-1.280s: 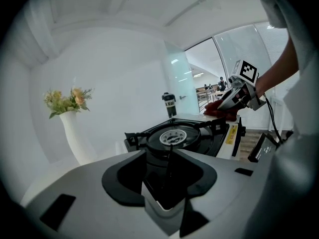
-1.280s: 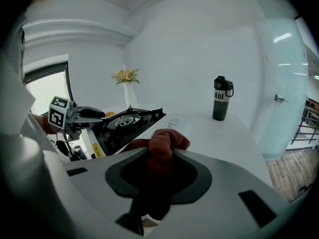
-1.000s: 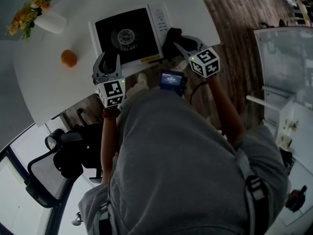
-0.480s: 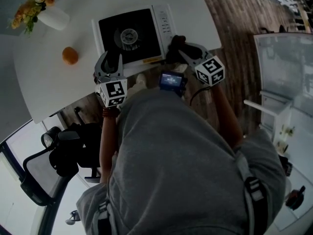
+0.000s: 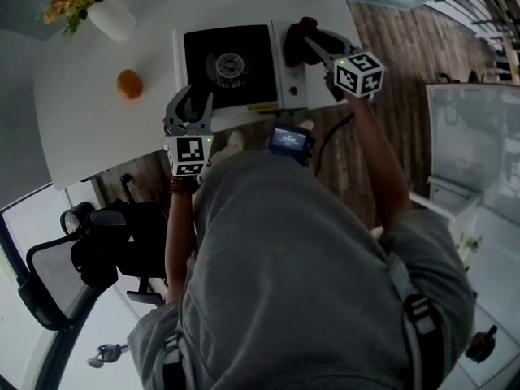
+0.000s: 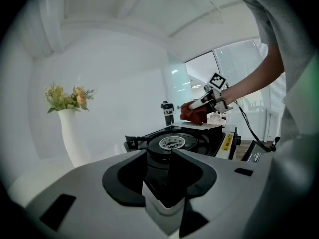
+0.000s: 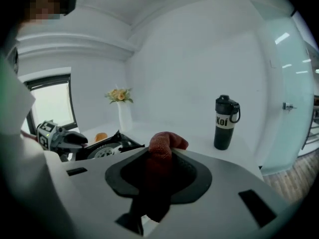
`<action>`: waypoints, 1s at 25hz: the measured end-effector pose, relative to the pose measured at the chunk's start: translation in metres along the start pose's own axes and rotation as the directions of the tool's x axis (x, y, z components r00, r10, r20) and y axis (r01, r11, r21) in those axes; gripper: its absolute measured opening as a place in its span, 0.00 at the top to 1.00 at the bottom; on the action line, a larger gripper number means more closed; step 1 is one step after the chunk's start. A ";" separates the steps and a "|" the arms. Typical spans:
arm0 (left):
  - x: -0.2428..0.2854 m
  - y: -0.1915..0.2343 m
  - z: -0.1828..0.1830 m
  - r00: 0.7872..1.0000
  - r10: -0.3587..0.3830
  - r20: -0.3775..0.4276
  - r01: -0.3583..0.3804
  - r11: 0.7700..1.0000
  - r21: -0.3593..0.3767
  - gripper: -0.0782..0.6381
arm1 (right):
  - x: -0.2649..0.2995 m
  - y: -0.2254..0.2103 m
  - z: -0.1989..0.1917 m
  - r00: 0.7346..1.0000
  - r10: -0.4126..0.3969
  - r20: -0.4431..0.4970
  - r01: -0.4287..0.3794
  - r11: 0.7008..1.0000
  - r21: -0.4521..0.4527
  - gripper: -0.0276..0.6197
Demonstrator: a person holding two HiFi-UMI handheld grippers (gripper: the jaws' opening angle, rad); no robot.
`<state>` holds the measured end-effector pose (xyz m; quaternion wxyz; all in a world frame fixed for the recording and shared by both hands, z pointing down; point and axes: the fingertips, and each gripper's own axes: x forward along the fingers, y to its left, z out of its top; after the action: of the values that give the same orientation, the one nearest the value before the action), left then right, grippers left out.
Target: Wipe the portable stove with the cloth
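Observation:
The portable stove point(image 5: 227, 63) has a black top and a white control strip point(image 5: 291, 63), and it sits on the white table point(image 5: 89, 128). My right gripper point(image 5: 302, 39) is shut on a dark red cloth point(image 5: 292, 32) over the far end of the control strip. The cloth point(image 7: 162, 148) bulges out between that gripper's jaws point(image 7: 160, 161). My left gripper point(image 5: 190, 102) sits at the stove's near-left corner. Its jaws have just closed a little, and the stove's corner point(image 6: 159, 205) fills the gap between them. From there I see the burner point(image 6: 172, 143) and the cloth point(image 6: 194, 114).
An orange point(image 5: 129, 84) and a white vase of flowers point(image 5: 110, 15) stand left of the stove. A dark bottle point(image 7: 227, 122) stands at the table's far side. The table's edge runs just right of the stove, with wooden floor point(image 5: 390, 47) beyond. An office chair point(image 5: 97, 250) is at my lower left.
My right gripper has carried the cloth from the stove's near-right edge away from me, up along the control strip. The left gripper has stayed at the stove's near-left corner.

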<state>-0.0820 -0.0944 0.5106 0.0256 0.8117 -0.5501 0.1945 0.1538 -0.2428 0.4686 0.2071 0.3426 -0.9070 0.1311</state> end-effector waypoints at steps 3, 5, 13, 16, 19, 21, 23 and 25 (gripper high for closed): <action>0.000 -0.001 0.000 1.000 0.001 0.005 -0.001 1.000 0.001 0.65 | 0.030 -0.025 0.010 1.000 -0.029 -0.009 0.029 0.999 0.035 0.78; 0.000 -0.002 0.000 1.000 -0.001 0.006 0.001 1.000 -0.001 0.65 | 0.046 -0.035 0.011 0.998 -0.051 -0.035 0.051 0.999 -0.002 0.78; 0.000 -0.001 0.001 1.000 0.006 0.006 -0.006 1.000 0.005 0.64 | 0.076 -0.031 -0.008 0.988 -0.061 -0.141 0.048 0.994 -0.099 0.78; 0.000 0.000 0.000 1.000 0.018 0.008 -0.018 1.000 0.019 0.64 | 0.079 -0.023 -0.009 0.984 -0.085 -0.158 0.062 0.988 -0.144 0.78; 0.000 0.000 -0.001 1.000 0.021 0.004 -0.021 1.000 0.023 0.64 | 0.081 -0.016 -0.010 0.980 -0.108 -0.167 0.078 0.981 -0.177 0.79; 0.000 0.000 -0.001 1.000 0.022 0.001 -0.022 0.999 0.026 0.64 | 0.081 -0.010 -0.010 0.979 -0.119 -0.167 0.086 0.978 -0.192 0.79; 0.001 -0.001 -0.001 1.000 0.021 0.002 -0.021 0.999 0.031 0.64 | 0.081 0.000 -0.011 0.978 -0.126 -0.166 0.090 0.973 -0.212 0.79; 0.001 -0.001 -0.001 1.000 0.020 0.000 -0.019 0.999 0.032 0.64 | 0.081 0.011 -0.012 0.979 -0.124 -0.162 0.084 0.968 -0.235 0.79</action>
<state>-0.0809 -0.0948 0.5121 0.0110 0.8065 -0.5549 0.2037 0.0949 -0.2765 0.5157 0.3307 0.3509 -0.8749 0.0451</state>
